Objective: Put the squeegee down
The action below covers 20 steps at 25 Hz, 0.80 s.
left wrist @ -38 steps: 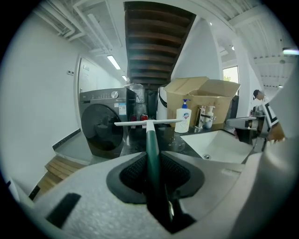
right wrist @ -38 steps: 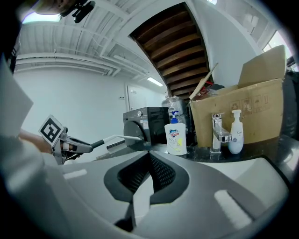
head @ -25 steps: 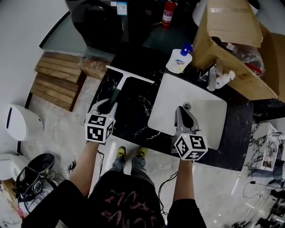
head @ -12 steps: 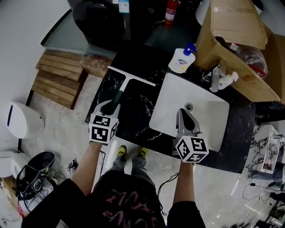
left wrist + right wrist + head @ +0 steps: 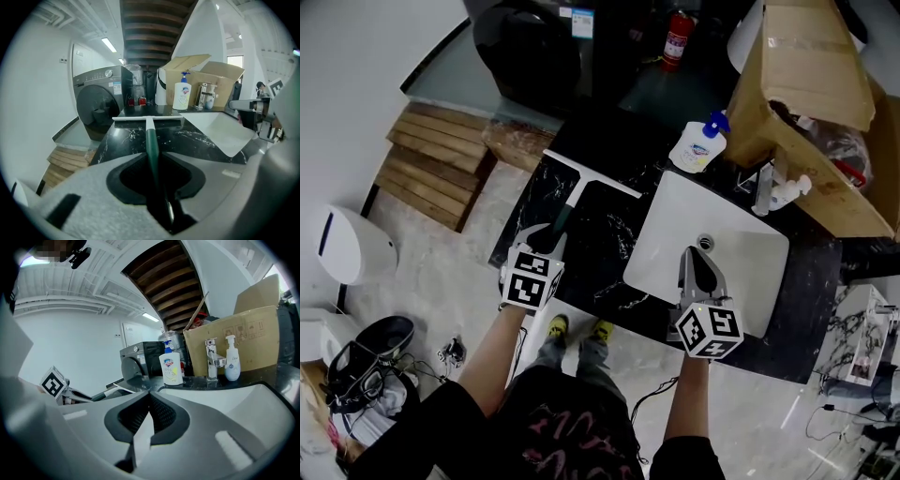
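The squeegee has a white blade and a dark green handle and lies on the black marble counter, blade toward the far edge. My left gripper is at the handle's near end. In the left gripper view the squeegee handle runs straight between the jaws of the left gripper. Those jaws are opening, but the pads still touch the handle. My right gripper hovers over the white sink basin, shut with nothing in it. In its own view the right gripper has its tips together.
A soap pump bottle stands at the counter's back, beside a faucet and a small white bottle. A large cardboard box sits at the right. A washing machine and wooden slats lie to the left, below the counter.
The head view has shifted a little. Both grippers and the squeegee keep about the same places on the counter.
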Each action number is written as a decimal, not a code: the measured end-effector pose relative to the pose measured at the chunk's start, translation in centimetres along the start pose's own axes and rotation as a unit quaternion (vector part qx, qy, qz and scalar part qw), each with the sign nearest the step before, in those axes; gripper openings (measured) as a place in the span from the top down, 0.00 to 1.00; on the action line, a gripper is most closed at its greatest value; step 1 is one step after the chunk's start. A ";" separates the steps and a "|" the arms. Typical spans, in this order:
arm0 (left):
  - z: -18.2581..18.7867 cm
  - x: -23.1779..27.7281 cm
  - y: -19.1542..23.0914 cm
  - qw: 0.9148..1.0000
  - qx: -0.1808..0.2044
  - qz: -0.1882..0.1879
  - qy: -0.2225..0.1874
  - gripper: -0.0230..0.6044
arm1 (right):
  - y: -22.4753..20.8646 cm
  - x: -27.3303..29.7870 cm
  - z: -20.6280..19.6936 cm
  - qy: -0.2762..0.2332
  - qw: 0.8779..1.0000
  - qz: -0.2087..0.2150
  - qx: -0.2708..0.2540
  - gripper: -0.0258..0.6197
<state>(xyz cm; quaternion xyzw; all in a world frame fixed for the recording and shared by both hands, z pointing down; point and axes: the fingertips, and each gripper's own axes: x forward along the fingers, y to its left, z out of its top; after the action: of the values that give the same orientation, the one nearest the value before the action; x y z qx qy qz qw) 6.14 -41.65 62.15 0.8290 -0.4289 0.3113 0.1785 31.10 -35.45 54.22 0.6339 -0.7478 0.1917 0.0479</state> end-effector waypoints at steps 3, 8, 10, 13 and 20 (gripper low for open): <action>-0.3 0.2 -0.1 1.000 0.002 -0.009 0.011 0.79 | 0.1 0.1 -0.1 0.001 1.000 0.000 0.000 0.94; -0.2 0.1 -0.3 1.000 -0.003 -0.019 0.011 0.78 | 0.5 0.0 -0.1 0.002 1.000 0.002 -0.002 0.94; -0.1 0.0 -0.3 1.000 -0.004 -0.020 0.009 0.77 | 0.7 0.1 -0.1 0.002 1.000 0.004 -0.003 0.94; -0.1 -0.5 -0.2 1.000 -0.008 -0.021 0.002 0.76 | 1.1 -0.2 0.1 -0.001 1.000 0.005 0.000 0.94; 1.0 -2.5 0.2 0.999 -0.016 -0.022 -0.028 0.73 | 2.3 -0.9 1.1 -0.014 1.000 0.005 -0.003 0.94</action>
<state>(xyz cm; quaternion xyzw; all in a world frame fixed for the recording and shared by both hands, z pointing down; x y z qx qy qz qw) 5.28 -40.79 59.74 0.8438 -0.4198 0.2773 0.1865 29.29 -34.77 52.39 0.6324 -0.7523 0.1809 0.0377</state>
